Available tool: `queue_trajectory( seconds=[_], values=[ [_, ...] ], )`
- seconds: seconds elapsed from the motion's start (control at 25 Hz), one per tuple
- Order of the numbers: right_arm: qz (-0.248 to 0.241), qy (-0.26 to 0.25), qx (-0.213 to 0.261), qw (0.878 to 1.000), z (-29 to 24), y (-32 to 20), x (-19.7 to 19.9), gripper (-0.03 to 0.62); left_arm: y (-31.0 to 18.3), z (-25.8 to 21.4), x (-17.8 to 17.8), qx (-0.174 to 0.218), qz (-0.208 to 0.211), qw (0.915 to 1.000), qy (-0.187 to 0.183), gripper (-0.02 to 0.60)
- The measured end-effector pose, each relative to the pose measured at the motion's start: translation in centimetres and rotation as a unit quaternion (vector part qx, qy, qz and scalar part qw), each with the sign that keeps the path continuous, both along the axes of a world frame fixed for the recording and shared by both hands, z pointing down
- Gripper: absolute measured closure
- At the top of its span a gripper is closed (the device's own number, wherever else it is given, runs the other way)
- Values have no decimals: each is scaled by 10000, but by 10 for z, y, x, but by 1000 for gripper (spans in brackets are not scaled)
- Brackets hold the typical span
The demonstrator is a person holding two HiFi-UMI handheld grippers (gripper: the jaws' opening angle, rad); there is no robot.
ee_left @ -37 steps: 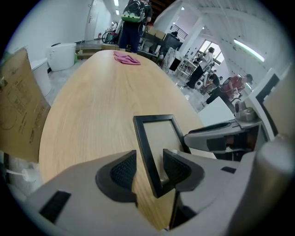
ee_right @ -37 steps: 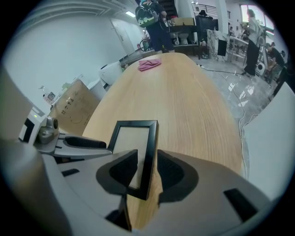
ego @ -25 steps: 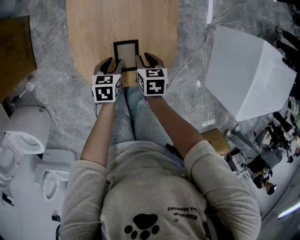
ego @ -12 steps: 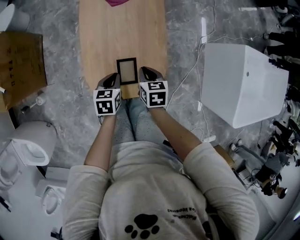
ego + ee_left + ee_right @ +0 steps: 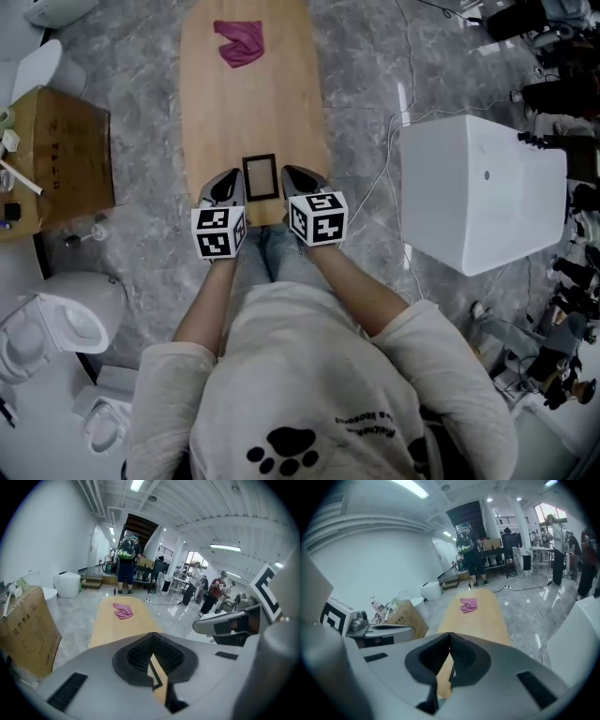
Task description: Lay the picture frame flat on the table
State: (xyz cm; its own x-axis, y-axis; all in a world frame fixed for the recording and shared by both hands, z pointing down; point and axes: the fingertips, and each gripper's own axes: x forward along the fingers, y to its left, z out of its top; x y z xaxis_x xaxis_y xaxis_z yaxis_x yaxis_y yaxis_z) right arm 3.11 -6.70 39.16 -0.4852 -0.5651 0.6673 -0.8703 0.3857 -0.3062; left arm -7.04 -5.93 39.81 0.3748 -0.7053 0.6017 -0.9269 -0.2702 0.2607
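A long wooden table [image 5: 248, 112] with a rounded far end is set on a grey marbled floor [image 5: 366, 84]. A pink cloth [image 5: 240, 43] is crumpled on the far end of the table. A cardboard box [image 5: 61, 159] is placed on the floor to the left of the table, and a large white box [image 5: 478, 187] to the right. White toilets [image 5: 61, 323] are seen at the lower left, and cables [image 5: 403, 94] are strewn over the floor between the table and the white box. In the gripper views a bright white hall is shown, with several people [image 5: 125, 569] standing beyond the table's far end.

The picture frame [image 5: 261, 176] is laid flat on the near end of the table, its black border facing up. In the head view it is framed by the left gripper [image 5: 231, 178] on one side and the right gripper [image 5: 292, 176] on the other. It is gripped by neither. The jaws of both grippers have just been closed and are now pressed together, with nothing between the pads [image 5: 140, 656]. In the left gripper view one black corner of the frame is seen below the closed jaws, on the wood.
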Motion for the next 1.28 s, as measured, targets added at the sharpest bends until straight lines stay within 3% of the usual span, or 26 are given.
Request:
queue_trajectory(
  seconds=[0.16,0.4,0.8,1.16,1.28],
  values=[
    [31,-358,541,9979,-51,-4,-8,585,-1,-43,-11,464,-82,9989,-73,574],
    [29,-512,1378,9891,-117,-5,-3,585,0,-105,-7,1199,-38,9926,-157,574],
    [-146,-359,2909,9560,-212,3,1,585,5,-198,5,2190,-28,9753,-297,573],
    [-186,-197,3307,9433,-241,18,8,585,20,-236,10,2684,-65,9622,-453,574],
    [-179,-241,3286,9440,-241,22,9,585,23,-235,11,2685,-72,9620,-486,574]
  ],
)
